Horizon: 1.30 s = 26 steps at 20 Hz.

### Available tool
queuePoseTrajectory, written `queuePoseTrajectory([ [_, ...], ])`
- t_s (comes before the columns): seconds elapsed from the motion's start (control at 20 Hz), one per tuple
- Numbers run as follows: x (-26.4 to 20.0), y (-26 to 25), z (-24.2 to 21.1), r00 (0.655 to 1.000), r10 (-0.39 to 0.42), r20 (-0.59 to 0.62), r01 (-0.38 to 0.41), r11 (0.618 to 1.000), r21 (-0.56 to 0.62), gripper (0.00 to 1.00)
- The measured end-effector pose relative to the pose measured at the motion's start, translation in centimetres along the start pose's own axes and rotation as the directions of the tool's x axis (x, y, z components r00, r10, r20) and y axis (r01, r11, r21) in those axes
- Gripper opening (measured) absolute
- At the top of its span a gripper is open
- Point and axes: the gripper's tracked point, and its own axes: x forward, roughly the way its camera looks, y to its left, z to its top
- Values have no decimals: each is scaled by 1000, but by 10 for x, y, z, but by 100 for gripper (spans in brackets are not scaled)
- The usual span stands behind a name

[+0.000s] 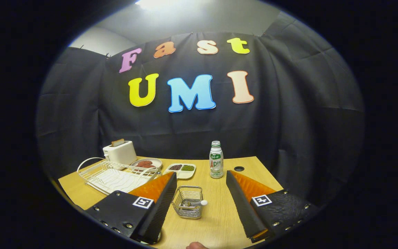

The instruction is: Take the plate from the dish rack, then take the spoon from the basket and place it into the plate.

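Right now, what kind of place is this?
Probably a staged kitchen tabletop in a recording booth: a toaster, a dish rack and a wire basket between the open tool's fingers.

Gripper (pixel 201 207) level, jaws spread wide — nothing held; fingertip (pixel 196 246) showing below.

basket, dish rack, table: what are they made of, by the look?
Basket: likely bare metal wire mesh; silvery glints, see-through walls. It sits between the open fingers of the claw, untouched, with a spoon inside.
Dish rack: wire with a white coating, probably painted or plastic-coated metal; thin, evenly white rods.
Table: light wood-grain top, matte; whether laminate or solid wood is unclear.
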Motion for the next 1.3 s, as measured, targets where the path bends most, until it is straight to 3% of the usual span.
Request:
queuePoseTrajectory([
  [0.35,42,1,-53,999,29,-18,-29,1000,2,86],
  [0.45,43,0,-59,1000,16,0,-16,1000,6,74],
  [0.5,49,-9,-61,1000,-26,13,26,1000,4,65],
  [0.6,52,2,-70,1000,-13,4,12,999,33,36],
  [0.65,50,5,-77,1000,-13,-25,14,999,37,36],
  [0.7,54,4,-78,1000,-8,-22,9,999,40,25],
  [0.85,56,14,-70,999,36,-1,-36,998,41,27],
  [0.9,51,6,-67,1000,9,5,-10,999,32,27],
  [1.0,59,14,-76,1000,24,-14,-24,998,56,7],
  [1.15,59,13,-77,999,26,-21,-24,997,72,7],
  [1.2,57,15,-75,999,44,-17,-42,996,79,1],
  [1.3,57,18,-74,999,44,-32,-43,998,53,1],
])
